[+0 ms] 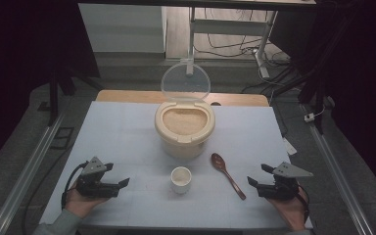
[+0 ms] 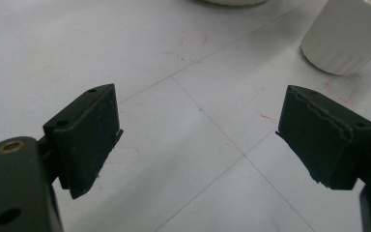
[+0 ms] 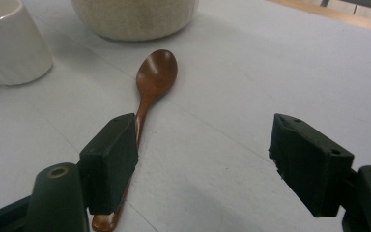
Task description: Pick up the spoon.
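Both grippers, left [image 1: 121, 183] and right [image 1: 252, 182], rest at the lower frame with jaws wide open and empty. Cup [image 1: 180, 179] and spoon [image 1: 227, 175] lie between them, tub [image 1: 184, 128] at center.

Open white table [image 1: 127, 127] is lying on both flanks of the centre line. Three items are occupying the middle: a rice tub [image 1: 184, 128] with its clear lid [image 1: 185, 82] standing upright behind, a cup [image 1: 180, 179] just in front of it, and a spoon [image 1: 227, 175] lying diagonally to the cup's right. The left gripper [image 1: 123, 183] is facing bare surface, the cup standing ahead to one side. The spoon handle is passing beside one jaw of the right gripper [image 3: 203, 164]; room beyond it is clear.
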The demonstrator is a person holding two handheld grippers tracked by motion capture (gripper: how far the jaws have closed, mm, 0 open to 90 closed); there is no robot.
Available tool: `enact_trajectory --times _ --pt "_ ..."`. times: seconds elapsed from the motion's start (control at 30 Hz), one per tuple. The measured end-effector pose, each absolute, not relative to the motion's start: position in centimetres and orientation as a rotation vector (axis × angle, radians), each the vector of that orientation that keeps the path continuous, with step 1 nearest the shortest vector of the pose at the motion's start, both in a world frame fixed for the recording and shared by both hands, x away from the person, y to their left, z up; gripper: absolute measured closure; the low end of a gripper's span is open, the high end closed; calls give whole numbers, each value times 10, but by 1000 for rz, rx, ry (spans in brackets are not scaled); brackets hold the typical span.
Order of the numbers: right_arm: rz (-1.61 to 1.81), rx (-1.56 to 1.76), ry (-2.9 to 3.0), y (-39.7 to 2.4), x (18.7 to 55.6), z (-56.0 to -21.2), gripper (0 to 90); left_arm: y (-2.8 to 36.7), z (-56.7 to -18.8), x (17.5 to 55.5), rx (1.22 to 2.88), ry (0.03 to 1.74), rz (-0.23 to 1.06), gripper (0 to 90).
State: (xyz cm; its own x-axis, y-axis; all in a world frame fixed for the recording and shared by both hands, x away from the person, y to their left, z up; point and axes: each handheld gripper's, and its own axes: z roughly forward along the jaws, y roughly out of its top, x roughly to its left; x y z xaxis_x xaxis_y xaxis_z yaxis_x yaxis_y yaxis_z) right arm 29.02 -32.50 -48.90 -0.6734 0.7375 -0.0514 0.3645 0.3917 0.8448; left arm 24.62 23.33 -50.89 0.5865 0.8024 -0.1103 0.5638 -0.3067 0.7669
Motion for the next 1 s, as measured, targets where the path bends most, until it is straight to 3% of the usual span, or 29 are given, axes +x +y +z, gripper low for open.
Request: enact_trajectory --times 1.0 --pt "1182 944 2252 -308 287 -468 303 238 -516 246 2011 1118 373 145"
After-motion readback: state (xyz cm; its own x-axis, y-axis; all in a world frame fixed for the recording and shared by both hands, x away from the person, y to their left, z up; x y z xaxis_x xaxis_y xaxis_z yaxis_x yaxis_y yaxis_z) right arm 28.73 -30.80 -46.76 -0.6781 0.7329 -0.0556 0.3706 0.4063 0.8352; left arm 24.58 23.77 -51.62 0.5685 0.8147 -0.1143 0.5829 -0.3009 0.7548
